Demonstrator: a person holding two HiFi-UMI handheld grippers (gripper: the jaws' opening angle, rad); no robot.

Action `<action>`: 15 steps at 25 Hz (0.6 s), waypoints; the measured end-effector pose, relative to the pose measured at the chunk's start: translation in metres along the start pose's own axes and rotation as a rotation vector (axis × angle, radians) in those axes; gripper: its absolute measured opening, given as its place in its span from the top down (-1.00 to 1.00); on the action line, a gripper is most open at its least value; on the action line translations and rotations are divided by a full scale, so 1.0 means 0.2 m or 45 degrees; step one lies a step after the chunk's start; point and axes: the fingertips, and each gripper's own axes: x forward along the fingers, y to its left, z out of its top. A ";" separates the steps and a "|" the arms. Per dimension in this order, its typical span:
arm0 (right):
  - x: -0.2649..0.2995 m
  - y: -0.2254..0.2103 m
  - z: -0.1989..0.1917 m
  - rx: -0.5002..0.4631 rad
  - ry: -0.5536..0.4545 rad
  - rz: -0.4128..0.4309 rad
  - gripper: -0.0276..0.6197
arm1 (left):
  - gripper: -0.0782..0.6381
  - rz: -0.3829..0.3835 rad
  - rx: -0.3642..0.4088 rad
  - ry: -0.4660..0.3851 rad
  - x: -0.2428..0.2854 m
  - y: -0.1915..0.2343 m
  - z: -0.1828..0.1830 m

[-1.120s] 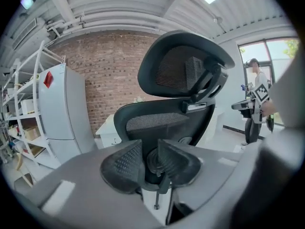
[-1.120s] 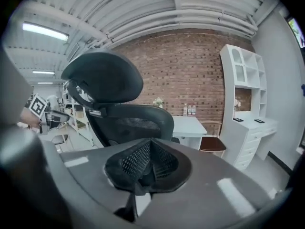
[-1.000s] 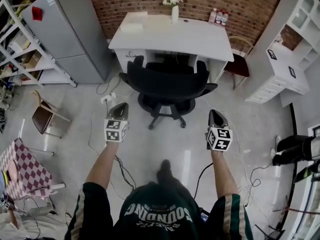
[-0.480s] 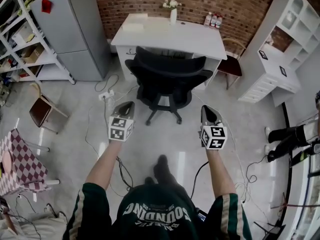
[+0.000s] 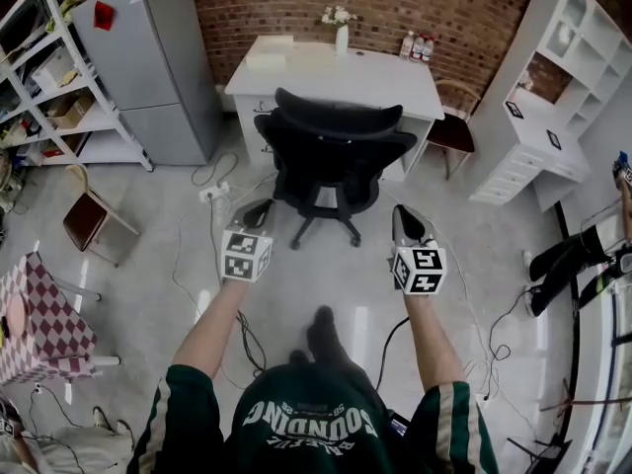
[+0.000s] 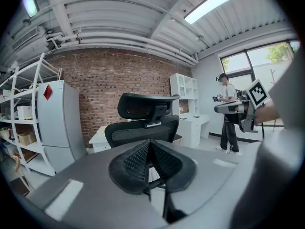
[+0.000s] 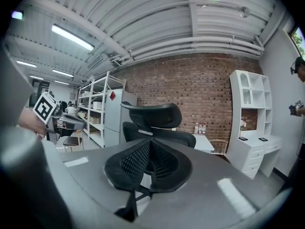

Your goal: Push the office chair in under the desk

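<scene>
Left gripper (image 5: 259, 207) & right gripper (image 5: 403, 215) both clenched, nothing betw. jaws, tips aimed at office chair (image 5: 331, 151) just ahead, prob. to shove its backrest. Desk (image 5: 385, 75) beyond; seat not fully under yet.

Arms outstretched, left gripper (image 5: 259, 210) and right gripper (image 5: 406, 219) both closed.

Brick wall (image 5: 474, 8), grey fridge (image 5: 153, 67), white shelving (image 5: 563, 77), pale floor (image 5: 326, 275), ceiling strip lights (image 7: 71, 37)

The black mesh-backed office chair (image 5: 332, 156) stands upright, facing the white desk (image 5: 336, 75), seat partly under.
</scene>
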 end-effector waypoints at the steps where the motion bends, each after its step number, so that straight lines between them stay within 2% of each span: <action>1: -0.01 0.01 0.00 -0.001 -0.002 0.001 0.92 | 0.75 -0.002 0.001 -0.001 -0.01 -0.01 0.00; 15: -0.03 0.07 -0.03 -0.021 0.008 0.024 0.91 | 0.75 -0.034 -0.015 0.025 -0.07 -0.06 -0.07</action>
